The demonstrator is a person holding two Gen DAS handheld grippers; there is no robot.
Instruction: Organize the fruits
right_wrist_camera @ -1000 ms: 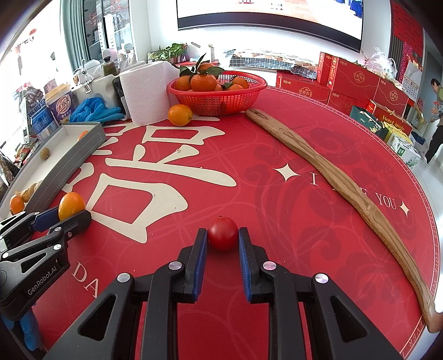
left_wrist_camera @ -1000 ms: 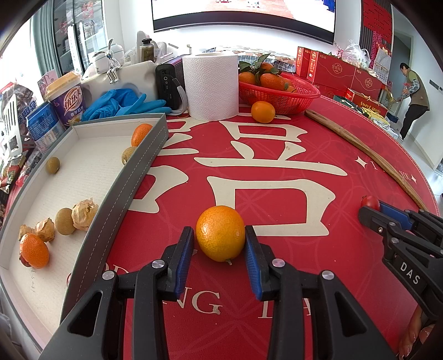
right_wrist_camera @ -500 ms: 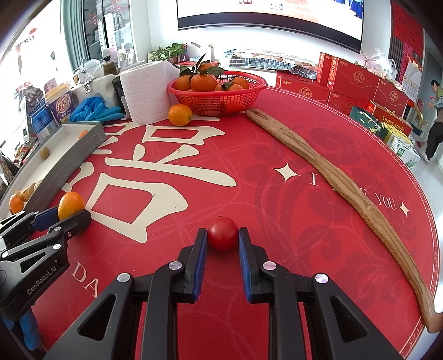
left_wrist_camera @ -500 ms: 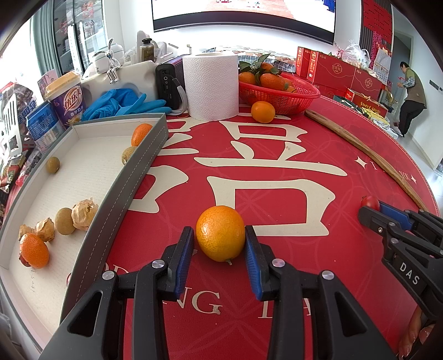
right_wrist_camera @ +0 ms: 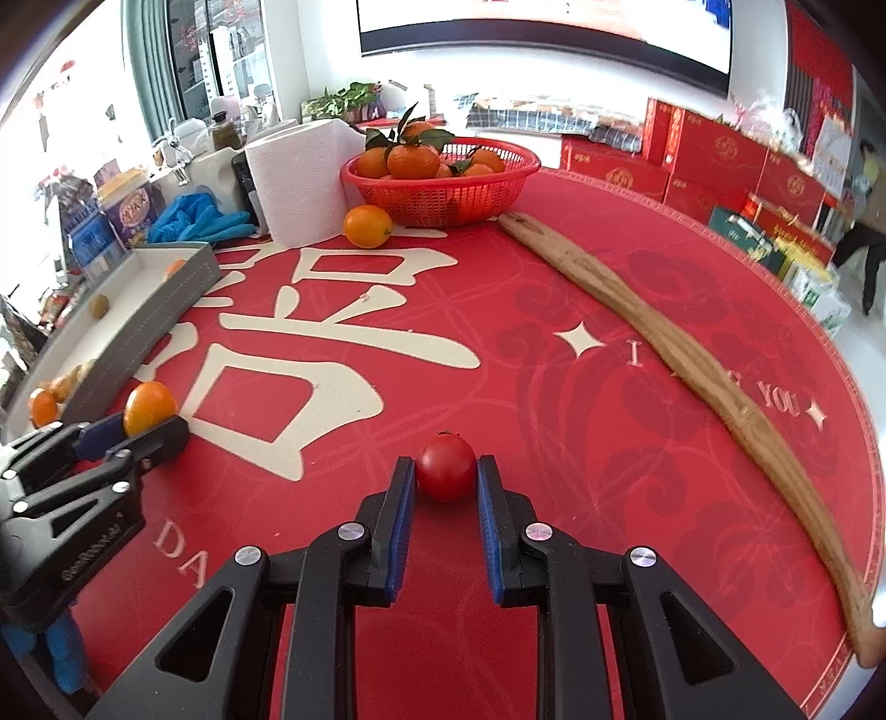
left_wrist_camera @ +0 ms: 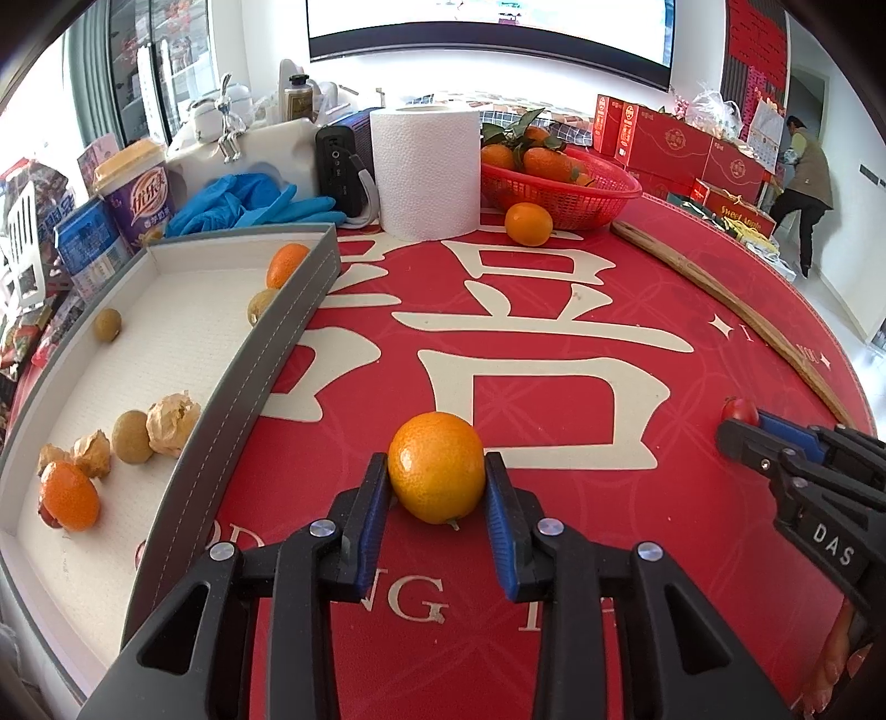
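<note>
This is a home living room. Beyond the jaws, a large wall screen (left_wrist_camera: 487, 33) hangs above a round counter (left_wrist_camera: 554, 343) with a festive red cover, a basket of mandarins (right_wrist_camera: 443, 177), stacked red gift boxes (left_wrist_camera: 670, 141) and snack packets (left_wrist_camera: 83, 243).

Readable lettering around the counter

We read "DAS" on the right tool (left_wrist_camera: 736, 423), "I … YOU" on the red mat (right_wrist_camera: 609, 443), and "Sweet Apple" on a red gift box (left_wrist_camera: 739, 207).
</note>
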